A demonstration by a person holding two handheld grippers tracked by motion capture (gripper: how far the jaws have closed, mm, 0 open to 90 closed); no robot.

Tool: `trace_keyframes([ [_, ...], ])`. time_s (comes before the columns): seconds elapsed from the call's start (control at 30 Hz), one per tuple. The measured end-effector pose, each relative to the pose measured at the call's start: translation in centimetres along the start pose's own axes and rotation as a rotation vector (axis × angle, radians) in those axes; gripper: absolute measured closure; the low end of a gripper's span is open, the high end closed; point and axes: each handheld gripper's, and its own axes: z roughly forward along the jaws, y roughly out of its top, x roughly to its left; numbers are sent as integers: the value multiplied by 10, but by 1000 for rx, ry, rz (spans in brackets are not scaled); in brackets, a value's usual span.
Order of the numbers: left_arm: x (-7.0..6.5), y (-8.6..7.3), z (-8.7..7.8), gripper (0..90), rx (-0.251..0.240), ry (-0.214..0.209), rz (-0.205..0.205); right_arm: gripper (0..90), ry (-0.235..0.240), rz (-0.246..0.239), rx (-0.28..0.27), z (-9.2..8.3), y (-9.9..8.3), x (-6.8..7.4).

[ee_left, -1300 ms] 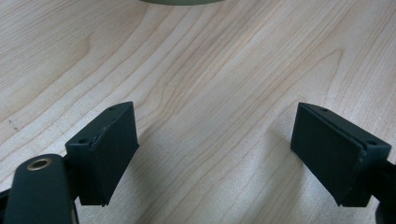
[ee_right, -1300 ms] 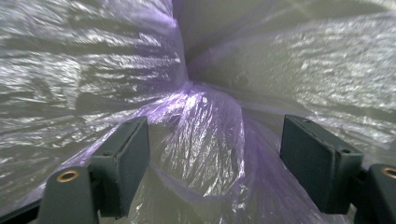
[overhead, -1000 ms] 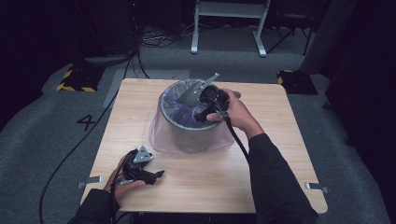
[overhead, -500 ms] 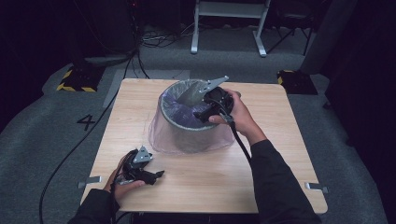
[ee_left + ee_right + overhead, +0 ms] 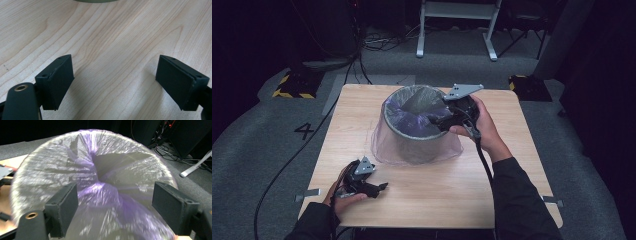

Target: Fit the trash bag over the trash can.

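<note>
- A round bin (image 5: 417,125) is seen on the table (image 5: 512,165), a bit to the far side of the middle.
- A thin purple bag (image 5: 100,190) is laid inside the bin. Its edge is folded over the rim and hangs down the outside, where it spreads onto the table around the bin.
- Inside the bin only the crumpled bag can be made out. What lies under its folds cannot be told.
- The right gripper (image 5: 443,121) is held at the right side of the rim, pointing left over the bin's mouth.
- In the right gripper view the jaws are seen wide apart. The bag is seen beyond and between them, but it is not pinched by the pads.
- The left gripper (image 5: 379,188) is held low at the near left part of the table, well apart from the bin.
- Its jaws are spread wide too, and only bare wood is seen between them.
- In the left gripper view a small bit of the bin's bottom edge is seen at the far end.
- A black cable (image 5: 482,160) is trailed from the right gripper along the sleeve.
- Nothing is standing between the left gripper and the bin.
- On the floor past the table, a white frame (image 5: 457,25) and yellow-black tape (image 5: 287,85) can be seen.
</note>
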Motion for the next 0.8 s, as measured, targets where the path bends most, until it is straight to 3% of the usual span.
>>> trace_keyframes([
  [0.8, 0, 0, 0, 140, 1, -4, 0, 201, -68, -42, 13, -44, -47, 3],
])
